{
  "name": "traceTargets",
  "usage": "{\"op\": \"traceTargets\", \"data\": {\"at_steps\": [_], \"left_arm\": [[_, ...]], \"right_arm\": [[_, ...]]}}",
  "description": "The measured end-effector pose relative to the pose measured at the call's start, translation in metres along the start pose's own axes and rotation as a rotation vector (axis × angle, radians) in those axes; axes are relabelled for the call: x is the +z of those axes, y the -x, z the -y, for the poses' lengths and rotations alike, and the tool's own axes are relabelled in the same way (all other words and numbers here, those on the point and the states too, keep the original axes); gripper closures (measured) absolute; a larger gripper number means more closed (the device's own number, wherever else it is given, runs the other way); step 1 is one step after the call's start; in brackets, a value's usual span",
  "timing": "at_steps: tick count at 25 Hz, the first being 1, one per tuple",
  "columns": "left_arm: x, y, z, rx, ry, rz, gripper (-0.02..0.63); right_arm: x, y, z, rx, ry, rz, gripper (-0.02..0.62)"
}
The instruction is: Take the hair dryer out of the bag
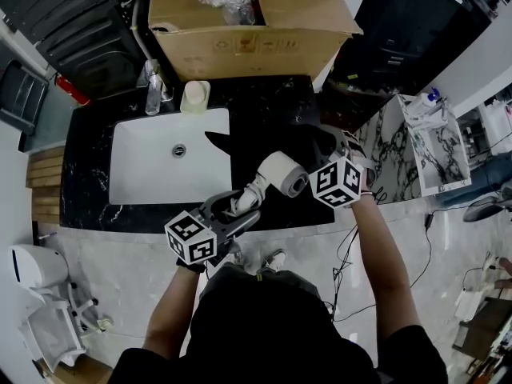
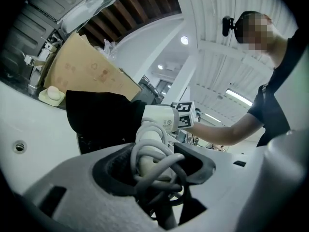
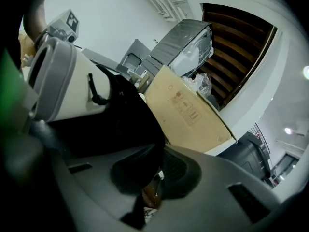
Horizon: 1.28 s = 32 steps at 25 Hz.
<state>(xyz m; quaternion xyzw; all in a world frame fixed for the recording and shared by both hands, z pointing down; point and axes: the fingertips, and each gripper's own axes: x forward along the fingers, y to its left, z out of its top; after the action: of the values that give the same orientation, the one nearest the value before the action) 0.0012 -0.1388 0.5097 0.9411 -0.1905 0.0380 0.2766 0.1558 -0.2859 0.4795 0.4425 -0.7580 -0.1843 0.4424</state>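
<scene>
A white hair dryer (image 1: pixel 280 173) with its cord wound round the handle hangs over the counter's front edge, its barrel clear of the black bag (image 1: pixel 268 141). My left gripper (image 1: pixel 244 202) is shut on the corded handle (image 2: pixel 153 161) from below. In the left gripper view the dryer's barrel (image 2: pixel 161 117) lies against the black bag (image 2: pixel 101 115). My right gripper (image 1: pixel 320 142) is shut on the bag's black fabric (image 3: pixel 130 120) at the right. The right gripper (image 3: pixel 149 178) view shows the dryer's grey nozzle (image 3: pixel 53 81) close on the left.
A white sink (image 1: pixel 160 166) is set in the black counter (image 1: pixel 256 102), with a faucet (image 1: pixel 152 86) and a soap holder (image 1: pixel 194 96) behind it. A large cardboard box (image 1: pixel 248 22) stands at the back. A marbled shelf unit (image 1: pixel 416 146) is at the right.
</scene>
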Motion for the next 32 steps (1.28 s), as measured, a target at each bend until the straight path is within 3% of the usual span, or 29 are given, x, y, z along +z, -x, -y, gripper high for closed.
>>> {"op": "traceTargets", "data": {"at_steps": [12,19,23,25,29,32], "left_arm": [[-0.001,0.018,0.024,-0.136,0.005,0.013,0.345],[0.011,0.02,0.04,-0.2,-0.008,0.046,0.345],[0.019,0.029,0.04,-0.186,0.004,0.07,0.345],[0.021,0.035,0.035,-0.163,0.007,0.081,0.345],[0.02,0.048,0.019,-0.114,0.003,0.086,0.345],[0.021,0.056,0.012,-0.086,0.005,0.094,0.345]], "right_arm": [[0.013,-0.009,0.012,0.01,0.047,0.007,0.565],[0.016,-0.017,0.03,-0.031,0.063,-0.026,0.565],[0.016,-0.011,0.037,-0.041,0.072,-0.044,0.565],[0.012,-0.002,0.019,-0.002,0.111,-0.074,0.565],[-0.01,0.02,-0.044,0.155,0.132,-0.166,0.563],[-0.018,0.045,-0.082,0.224,0.104,-0.194,0.56]]}}
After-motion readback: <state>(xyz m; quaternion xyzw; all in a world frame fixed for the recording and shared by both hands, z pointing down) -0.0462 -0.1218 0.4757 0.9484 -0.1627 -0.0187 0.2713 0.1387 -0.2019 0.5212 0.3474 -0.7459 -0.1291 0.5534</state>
